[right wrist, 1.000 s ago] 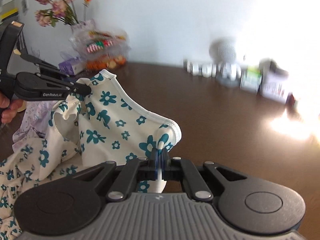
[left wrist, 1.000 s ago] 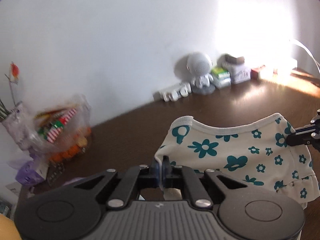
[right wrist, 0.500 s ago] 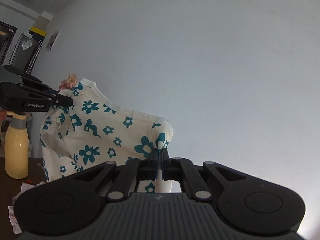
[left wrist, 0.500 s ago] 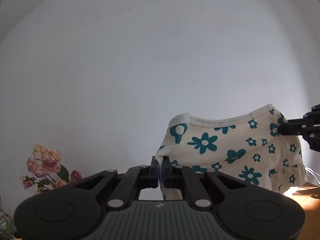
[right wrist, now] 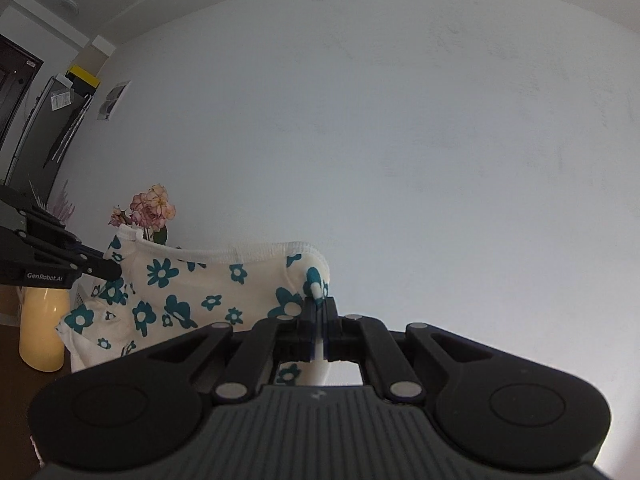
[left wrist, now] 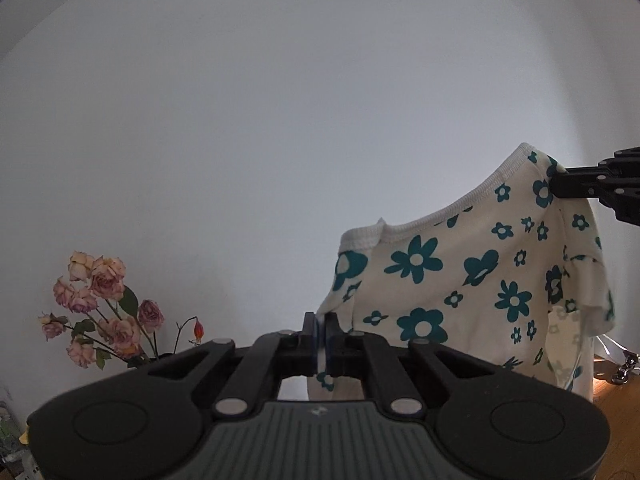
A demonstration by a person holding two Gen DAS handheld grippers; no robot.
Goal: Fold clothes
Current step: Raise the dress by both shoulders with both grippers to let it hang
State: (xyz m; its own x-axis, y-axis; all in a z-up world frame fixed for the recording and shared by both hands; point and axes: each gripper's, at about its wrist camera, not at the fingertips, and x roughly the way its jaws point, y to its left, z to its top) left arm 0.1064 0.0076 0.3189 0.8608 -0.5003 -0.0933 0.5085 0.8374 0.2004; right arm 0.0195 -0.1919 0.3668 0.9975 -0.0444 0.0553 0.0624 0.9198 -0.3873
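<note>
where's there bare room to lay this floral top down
Little table shows. One bare patch of wood lies right of the hanging floral top, beside a metal chain. The dark corner by the yellow bottle is tight. Under the top is hidden.

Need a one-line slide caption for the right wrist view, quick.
Right gripper and left gripper hold a cream floral-print garment stretched between them before a white wall.

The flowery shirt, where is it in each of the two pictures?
Left wrist view: the flowery shirt hangs lower right, pinched by the left claw and, at far right, the right claw.
Right wrist view: the shirt hangs lower left, between the right claw and the left claw.
Shared landmark: the pink roses against the white wall.
</note>
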